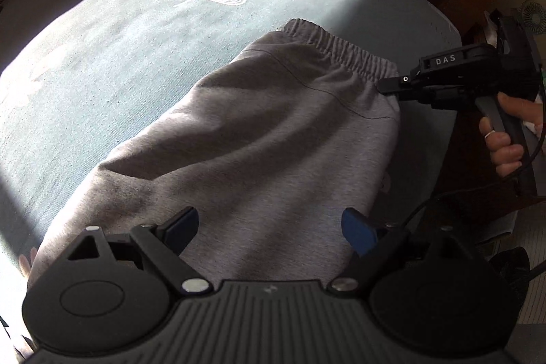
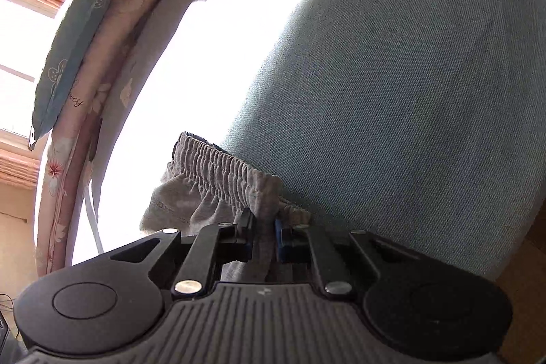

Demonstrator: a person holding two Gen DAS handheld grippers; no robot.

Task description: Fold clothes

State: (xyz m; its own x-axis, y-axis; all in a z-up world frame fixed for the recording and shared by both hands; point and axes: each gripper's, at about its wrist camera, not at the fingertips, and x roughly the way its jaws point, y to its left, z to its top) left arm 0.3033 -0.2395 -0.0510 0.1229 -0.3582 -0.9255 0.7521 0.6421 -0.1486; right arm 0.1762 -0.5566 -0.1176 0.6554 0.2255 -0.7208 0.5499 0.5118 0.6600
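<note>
Hard sun patch, blown-out glare, fisheye warping

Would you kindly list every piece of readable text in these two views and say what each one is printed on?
"DAS": white letters on the black body of the right gripper.
"FLO...": dark letters on the bedsheet, cut off at the frame edge.
Cursive script on the floral pillow: too small to read reliably.

A bed (image 1: 136, 63) in a blue-grey flower-print sheet carries grey pants (image 1: 245, 139) lying flat, with pillows (image 2: 71, 57) at its edge.
</note>
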